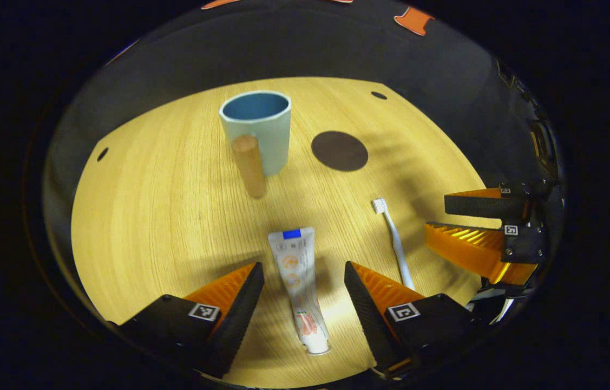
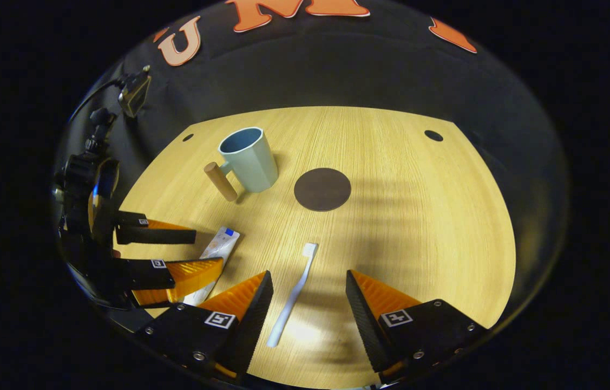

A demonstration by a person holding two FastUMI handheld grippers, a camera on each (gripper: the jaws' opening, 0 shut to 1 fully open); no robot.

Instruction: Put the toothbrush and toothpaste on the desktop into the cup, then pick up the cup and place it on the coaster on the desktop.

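We look down from above the near edge in both views, facing the far wall. Both share the desktop (image 1: 148, 216), cup (image 1: 261, 130) and coaster (image 2: 322, 189).

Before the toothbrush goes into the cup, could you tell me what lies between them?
Only bare desktop lies between the toothbrush and cup, seen in the right gripper view; the coaster sits off to the side.

A recording booth: a pale wooden desk (image 2: 391, 162) with drilled corner holes, black cloth wall (image 2: 369, 70) behind its far edge.
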